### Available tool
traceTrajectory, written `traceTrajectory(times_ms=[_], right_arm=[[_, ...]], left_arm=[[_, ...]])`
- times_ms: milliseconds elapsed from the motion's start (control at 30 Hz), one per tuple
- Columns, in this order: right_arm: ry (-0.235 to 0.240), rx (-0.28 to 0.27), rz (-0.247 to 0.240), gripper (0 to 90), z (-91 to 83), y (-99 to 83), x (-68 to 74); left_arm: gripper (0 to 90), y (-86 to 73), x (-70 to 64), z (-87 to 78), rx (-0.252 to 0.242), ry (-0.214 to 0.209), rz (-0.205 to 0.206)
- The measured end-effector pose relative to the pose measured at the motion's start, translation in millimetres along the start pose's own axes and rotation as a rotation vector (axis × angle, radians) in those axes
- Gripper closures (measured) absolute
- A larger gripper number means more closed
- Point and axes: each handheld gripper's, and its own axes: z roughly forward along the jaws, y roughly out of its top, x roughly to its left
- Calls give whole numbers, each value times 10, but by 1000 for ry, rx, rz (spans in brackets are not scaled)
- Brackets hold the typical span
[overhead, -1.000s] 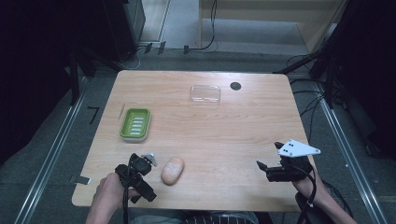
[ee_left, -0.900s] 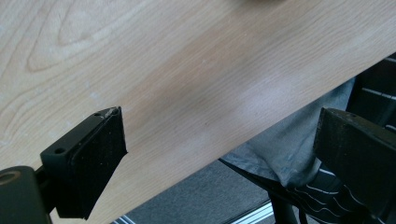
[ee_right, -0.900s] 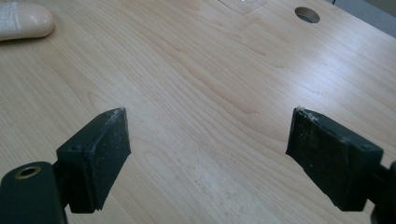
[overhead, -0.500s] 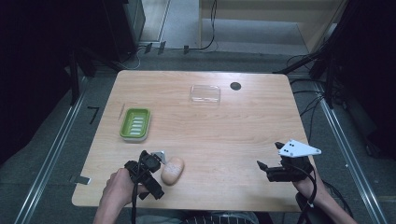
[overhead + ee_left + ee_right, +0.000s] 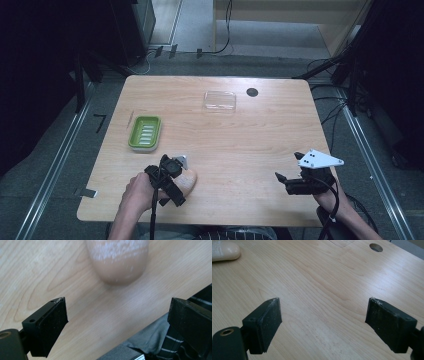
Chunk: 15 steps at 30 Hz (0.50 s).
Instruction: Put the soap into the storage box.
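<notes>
High view, left gripper [image 5: 176,176]: near table [image 5: 240,145] edge, over the soap [image 5: 186,181], partly covering it.
Left jaws: wide apart in left gripper view, empty; soap [image 5: 117,261] lies just ahead between them, not touched.
Right gripper [image 5: 280,178]: near edge at right, well apart from soap, pointing left.
Right jaws: wide apart over bare wood, empty; soap [image 5: 223,250] far off.
Green dish [image 5: 145,133]: mid-left, beyond soap.
Clear lid [image 5: 219,100]: far side, beside a round hole [image 5: 252,92].

Bare wood between soap [image 5: 186,181] and dish [image 5: 145,133].
</notes>
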Motion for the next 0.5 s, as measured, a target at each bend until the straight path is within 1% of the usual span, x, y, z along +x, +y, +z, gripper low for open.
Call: traceTrajectory(times_ms=[133, 333, 500], right_arm=[[1, 0, 0, 134, -1, 0, -1], [1, 0, 1, 133, 0, 0, -2], [2, -1, 2, 134, 0, 0, -3]], left_arm=[[27, 59, -7, 9, -9, -6, -1], [18, 162, -20, 38, -8, -13, 0], [19, 229, -9, 68, -18, -11, -14]])
